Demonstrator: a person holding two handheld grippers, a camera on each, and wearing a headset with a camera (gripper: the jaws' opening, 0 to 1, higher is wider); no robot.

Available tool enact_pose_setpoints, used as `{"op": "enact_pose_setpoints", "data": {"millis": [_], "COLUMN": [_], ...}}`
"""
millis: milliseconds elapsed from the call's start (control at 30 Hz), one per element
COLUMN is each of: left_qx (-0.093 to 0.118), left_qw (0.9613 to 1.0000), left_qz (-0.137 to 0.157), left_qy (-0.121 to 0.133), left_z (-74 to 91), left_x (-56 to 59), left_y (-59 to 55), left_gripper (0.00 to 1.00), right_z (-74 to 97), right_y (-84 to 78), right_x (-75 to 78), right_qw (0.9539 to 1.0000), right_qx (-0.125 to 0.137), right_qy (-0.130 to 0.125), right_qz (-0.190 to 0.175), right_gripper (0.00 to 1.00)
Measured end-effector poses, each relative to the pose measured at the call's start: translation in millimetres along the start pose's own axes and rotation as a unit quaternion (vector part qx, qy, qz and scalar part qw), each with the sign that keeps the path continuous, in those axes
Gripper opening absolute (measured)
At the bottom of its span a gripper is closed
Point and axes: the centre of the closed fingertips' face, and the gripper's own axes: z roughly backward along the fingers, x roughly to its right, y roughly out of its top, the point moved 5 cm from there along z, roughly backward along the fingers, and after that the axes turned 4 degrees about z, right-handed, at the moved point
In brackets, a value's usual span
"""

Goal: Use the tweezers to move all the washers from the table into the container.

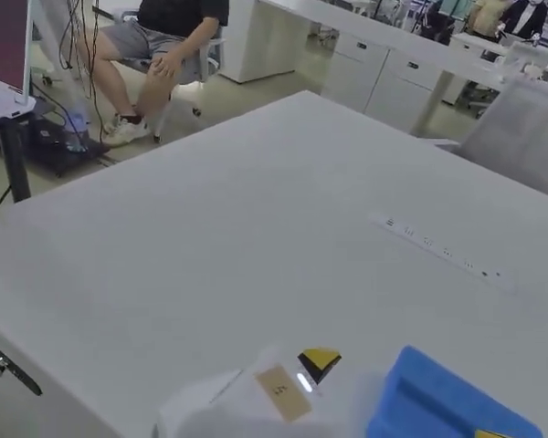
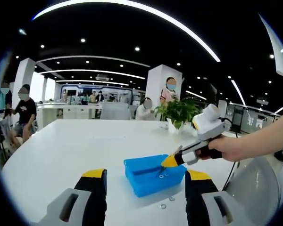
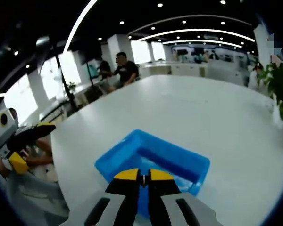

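The right gripper, its yellow-tipped jaws drawn together on the thin dark tweezers, hangs over the near edge of a blue container on a white tabletop. In the left gripper view it enters from the right, held in a person's hand, with the tweezers' tip reaching down just inside the container's open top. The left gripper is held back on the near side with its jaws spread wide apart and nothing between them; the container sits straight ahead of it, framed by the two jaws. Two small washers lie on the tabletop just beside the container's near right corner, close to each other. Small pale specks lie inside the container below the tweezers, too small to identify. In the head view a gripper, white with a yellow and black tip, rests at the near edge, just left of the container's corner; which side it belongs to cannot be told there. A flat power strip is set into the tabletop farther right. A potted plant stands at the far right of the tabletop. A seated person is well apart at the far left, beyond the tabletop.
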Motion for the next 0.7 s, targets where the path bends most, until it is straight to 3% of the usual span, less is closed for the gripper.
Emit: {"op": "enact_pose_setpoints", "data": {"millis": [133,200,267,333,367,433,567,700], "left_qx": [0.000,-0.005,-0.006,-0.004,-0.002,-0.004,-0.009,-0.013], "left_qw": [1.0000,1.0000,0.9999,0.9999,0.9999,0.9998,0.9996,0.9995], "left_qz": [0.003,0.001,-0.001,0.000,0.000,-0.002,-0.005,-0.008], "left_qy": [-0.002,-0.008,-0.009,-0.012,-0.015,-0.020,-0.027,-0.029], "left_z": [-0.2,-1.1,-1.2,-1.0,-0.9,-1.0,-1.8,-2.1], "left_x": [0.2,1.9,2.5,3.2,4.1,5.7,7.6,8.3], "left_y": [-0.2,-1.4,-1.8,-1.4,-0.8,-1.2,-2.7,-3.4], "left_gripper": [0.67,0.67,0.67,0.67,0.67,0.67,0.67,0.67], "right_z": [5.0,20.2,31.8,41.1,45.1,45.0,37.3,28.1], "right_y": [3.7,13.2,16.7,17.7,12.1,5.1,-11.5,-22.9], "right_x": [-4.4,-18.2,-30.8,-42.6,-48.8,-55.8,-68.6,-72.1], "right_qw": [0.9996,0.9961,0.9906,0.9805,0.9739,0.9643,0.9527,0.9497], "right_qx": [-0.011,-0.016,-0.031,-0.046,-0.073,-0.091,-0.125,-0.142], "right_qy": [0.011,0.041,0.062,0.075,0.083,0.091,0.115,0.129], "right_qz": [0.024,0.076,0.118,0.176,0.199,0.231,0.252,0.248], "right_gripper": [0.02,0.02,0.02,0.02,0.02,0.02,0.01,0.02]}}
